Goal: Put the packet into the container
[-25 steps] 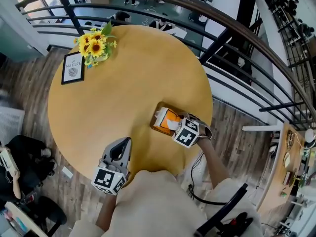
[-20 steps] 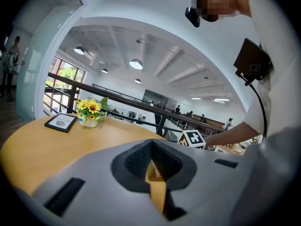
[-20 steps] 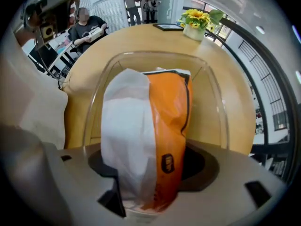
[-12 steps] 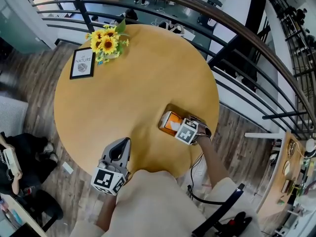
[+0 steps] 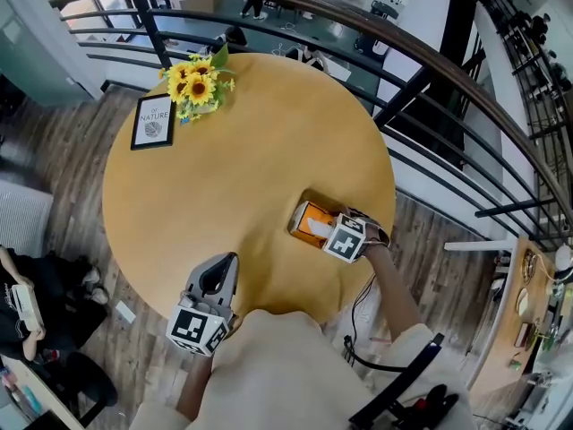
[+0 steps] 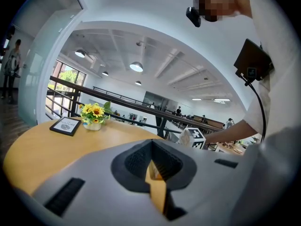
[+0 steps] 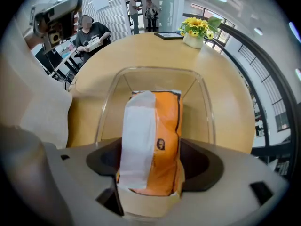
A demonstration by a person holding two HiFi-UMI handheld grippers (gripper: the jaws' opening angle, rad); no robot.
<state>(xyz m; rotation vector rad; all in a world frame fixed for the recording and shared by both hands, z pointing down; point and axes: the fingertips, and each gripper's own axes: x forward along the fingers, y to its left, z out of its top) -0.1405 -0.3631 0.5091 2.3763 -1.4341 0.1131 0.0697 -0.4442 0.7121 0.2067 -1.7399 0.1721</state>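
Orange packet (image 7: 155, 140) with a white band down its left side, lying lengthwise inside the clear container (image 7: 207, 112). Near end of the packet between the jaws of the right gripper (image 7: 149, 197). Jaws opening, spread wide on either side of the packet, letting go rather than squeezing. Container resting on the round wooden table (image 5: 224, 168), close to its right edge, with the right gripper reaching in from the near right.

Left of the container and well apart from it, at the near edge of the table: left gripper (image 5: 228, 262), clamped together on nothing, tips pointing toward the far side.

At the far left of the table, a bunch of sunflowers (image 5: 197, 83), with a small framed card (image 5: 152, 122) just beside it on the near left. Beyond the far and right edges, a dark railing (image 5: 430, 70).
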